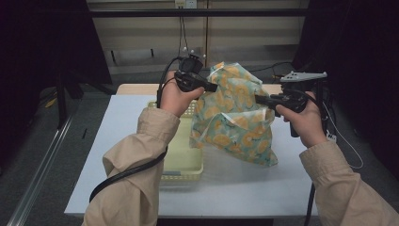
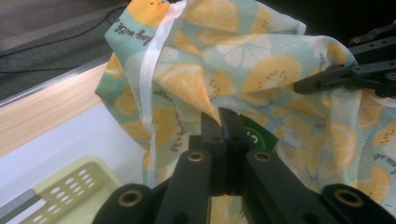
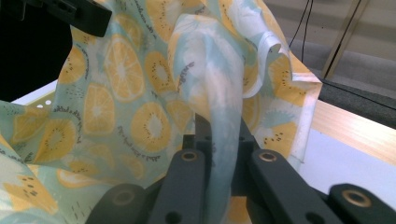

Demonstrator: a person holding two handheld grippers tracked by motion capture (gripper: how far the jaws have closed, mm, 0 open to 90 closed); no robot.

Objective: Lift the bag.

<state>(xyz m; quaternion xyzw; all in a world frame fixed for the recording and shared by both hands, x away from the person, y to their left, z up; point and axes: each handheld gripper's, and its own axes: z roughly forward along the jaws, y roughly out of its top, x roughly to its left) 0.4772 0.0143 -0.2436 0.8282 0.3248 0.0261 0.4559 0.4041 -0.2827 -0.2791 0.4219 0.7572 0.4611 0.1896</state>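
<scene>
- Two hand-held grippers hold one printed cloth above the counter [image 1: 117,141], one at each side of it.
- The cloth [image 1: 235,117] is light teal with orange and lemon slices and a white hem; it hangs bunched in the air, its lower edge reaching down to the white counter top just right of a basket.
- The left hand-held gripper [image 2: 219,116] has its jaws pressed together on a fold of the cloth; in the left gripper view the fabric rises straight out of the closed tips, and a green patch shows just behind them.
- The right hand-held gripper [image 3: 219,126] is clamped on a pale strip of the same cloth, which runs down between its nearly closed jaws in the right gripper view.
- In the high view the left hand-held gripper meets the cloth at its upper left, the right one at its right edge, a little lower.
- A pale yellow perforated basket [image 1: 181,162] lies on the counter under the left forearm, partly behind the hanging cloth.
- Both sleeves are beige.
</scene>
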